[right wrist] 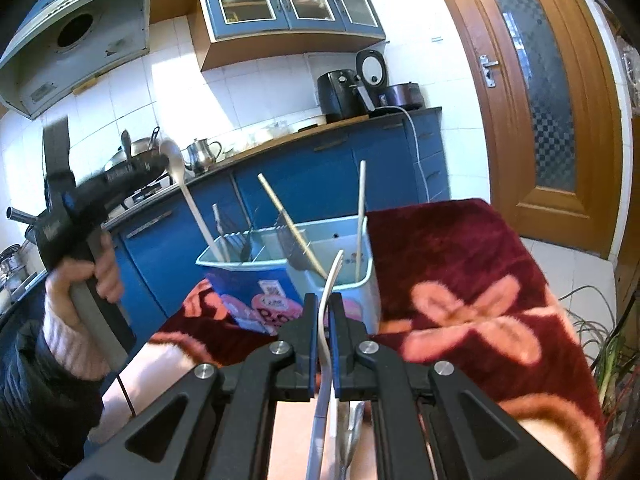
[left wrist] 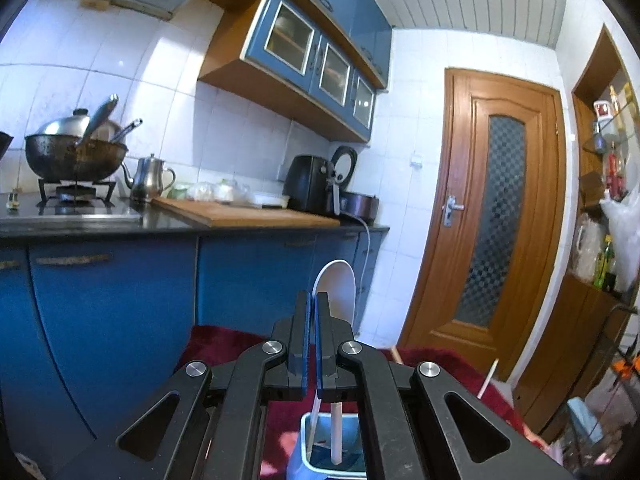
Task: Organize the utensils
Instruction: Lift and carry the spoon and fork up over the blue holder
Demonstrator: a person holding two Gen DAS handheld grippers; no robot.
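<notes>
While both grippers are loaded, neither utensil is fully seated yet. Left gripper (left wrist: 312,300): jaws clamped on a white spoon (left wrist: 340,280), bowl end up above the jaws at frame centre, handle running down past them into the holder (left wrist: 306,436) at bottom centre. The right wrist view confirms it: left gripper (right wrist: 158,160) at centre left, spoon (right wrist: 198,212) slanting down-right from it, lower end inside the holder's left compartment beside other handles. Right gripper (right wrist: 325,300): jaws closed on a thin white utensil (right wrist: 334,276), long axis along the jaws, tip curving up toward the holder's near wall; what kind of utensil, cannot tell. Holder (right wrist: 372,276) is a pale blue divided box on the red flowered cloth (right wrist: 460,280), directly ahead of the right gripper and just beyond its tip; chopsticks (right wrist: 361,216) and a dark-ended tool stand in its right compartment. Key relation: the right-hand utensil lies nearly flat and pointing at the holder, whose opening faces up, so judgement is that it must be lifted and tipped toward upright before lowering in. The left spoon already lines up with its slot; release looks like all that remains. Risk: nudging the light box on soft cloth.
</notes>
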